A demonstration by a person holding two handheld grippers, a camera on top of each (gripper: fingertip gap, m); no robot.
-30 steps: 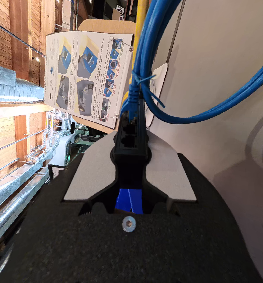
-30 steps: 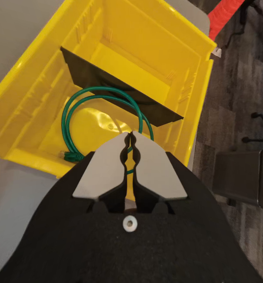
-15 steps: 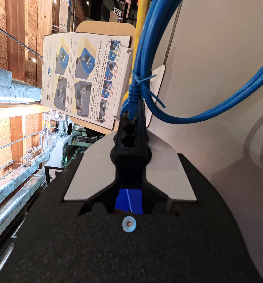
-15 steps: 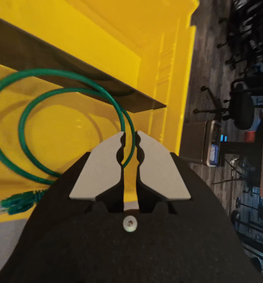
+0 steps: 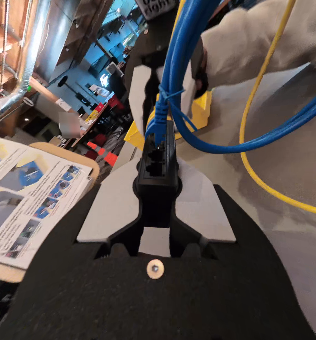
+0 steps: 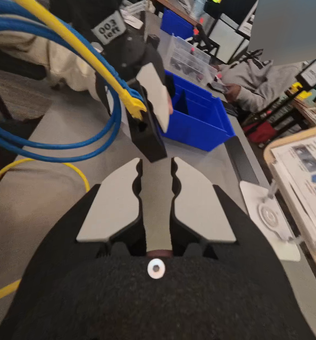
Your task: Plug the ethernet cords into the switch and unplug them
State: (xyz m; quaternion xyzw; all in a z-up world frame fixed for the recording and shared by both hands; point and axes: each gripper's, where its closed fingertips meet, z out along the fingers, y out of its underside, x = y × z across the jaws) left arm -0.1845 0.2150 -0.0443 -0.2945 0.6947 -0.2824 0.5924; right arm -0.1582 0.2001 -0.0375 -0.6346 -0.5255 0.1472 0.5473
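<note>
My left gripper [image 5: 157, 163] is shut on the black switch [image 5: 158, 185] and holds it above the grey table [image 5: 282, 174]. A blue ethernet cord [image 5: 173, 60] is plugged into a far port, and two nearer ports are empty. A yellow cord [image 5: 245, 128] hangs to the right. My right gripper [image 6: 156, 161] is open and empty, with its tips just short of the switch's end [image 6: 148, 139]. In the right wrist view a yellow plug [image 6: 134, 108] sits in the switch beside the blue cords [image 6: 61, 145]. The right gripper also shows beyond the switch in the left wrist view [image 5: 162, 95].
A blue bin [image 6: 194, 127] stands behind the switch, and a yellow bin [image 5: 201, 112] shows behind the right gripper. An instruction sheet on a wooden board [image 6: 300, 176] lies at the table edge, next to a white pad [image 6: 269, 217]. A person in a grey sleeve [image 6: 249, 86] sits beyond.
My right gripper let go of the green cord in the yellow bin, opened, and swung round to face the switch. My left gripper turned while still holding the switch.
</note>
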